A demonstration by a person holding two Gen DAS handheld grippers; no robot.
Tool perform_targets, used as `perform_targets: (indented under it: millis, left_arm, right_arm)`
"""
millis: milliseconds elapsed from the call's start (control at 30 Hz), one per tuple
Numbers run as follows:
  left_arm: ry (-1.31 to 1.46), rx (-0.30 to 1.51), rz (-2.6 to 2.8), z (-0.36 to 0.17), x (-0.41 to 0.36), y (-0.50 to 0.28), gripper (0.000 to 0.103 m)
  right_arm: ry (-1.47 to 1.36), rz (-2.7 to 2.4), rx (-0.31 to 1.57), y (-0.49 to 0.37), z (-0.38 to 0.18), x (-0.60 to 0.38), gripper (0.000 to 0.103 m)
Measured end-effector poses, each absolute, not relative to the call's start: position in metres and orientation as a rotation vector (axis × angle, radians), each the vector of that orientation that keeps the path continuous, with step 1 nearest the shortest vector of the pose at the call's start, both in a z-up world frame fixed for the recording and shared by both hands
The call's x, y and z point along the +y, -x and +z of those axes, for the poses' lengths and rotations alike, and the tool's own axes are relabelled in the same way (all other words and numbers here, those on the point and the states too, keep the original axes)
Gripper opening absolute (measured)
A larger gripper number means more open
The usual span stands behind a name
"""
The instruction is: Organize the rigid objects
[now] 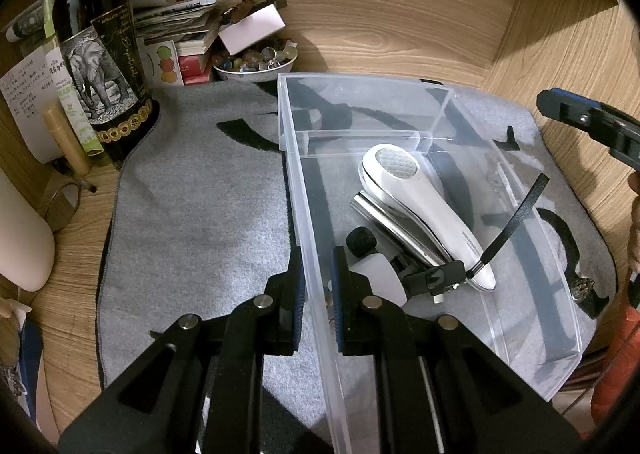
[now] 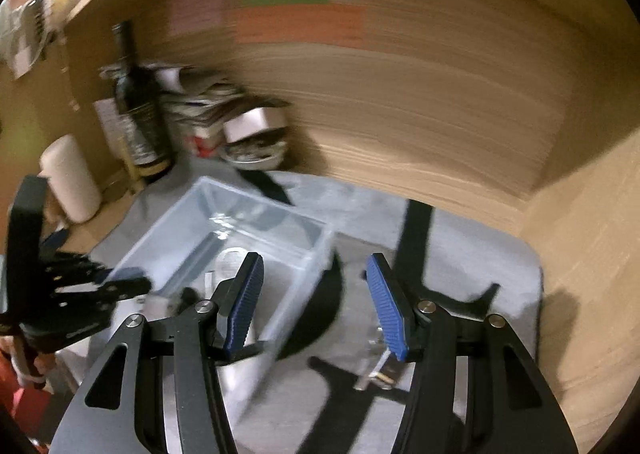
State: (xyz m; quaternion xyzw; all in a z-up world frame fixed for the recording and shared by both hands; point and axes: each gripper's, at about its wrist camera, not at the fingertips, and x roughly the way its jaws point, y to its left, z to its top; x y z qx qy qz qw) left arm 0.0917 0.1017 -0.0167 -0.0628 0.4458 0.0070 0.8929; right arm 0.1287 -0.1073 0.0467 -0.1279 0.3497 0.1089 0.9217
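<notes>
A clear plastic bin sits on a grey mat. Inside lie a white handheld device, a silver tool under it, a small black brush and a black foam-tipped piece. My left gripper is shut on the bin's left wall. My right gripper is open and empty, above the mat to the right of the bin; the right wrist view is motion-blurred. A small clear and metal object lies on the mat below the right finger. The right gripper also shows at the left wrist view's right edge.
A dark wine bottle, a stack of papers and boxes and a bowl of beads stand at the back left. A white cylinder is at the left. Wooden walls enclose the back and right.
</notes>
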Motion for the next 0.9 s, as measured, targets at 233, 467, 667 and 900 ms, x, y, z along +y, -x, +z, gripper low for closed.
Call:
perform_targets:
  millis: [233, 467, 667, 900]
  left_arm:
    - [0.128, 0.925, 0.015, -0.017, 0.101, -0.092, 0.011]
    - [0.127, 0.925, 0.015, -0.017, 0.101, -0.092, 0.011]
    - [0.13, 0.925, 0.015, -0.017, 0.102, -0.092, 0.011]
    - [0.128, 0.925, 0.014, -0.017, 0.101, -0.091, 0.011]
  right_arm:
    - [0.214, 0.136, 0.79, -0.145, 0.025, -0.143, 0.05]
    - [0.229, 0.053, 0.956, -0.167, -0.021, -0.175, 0.05]
    - [0.25, 0.064, 1.043, -0.173, -0.044, -0.183, 0.05]
    - [0.243, 0.068, 1.031, -0.167, -0.043, -0.192, 0.03]
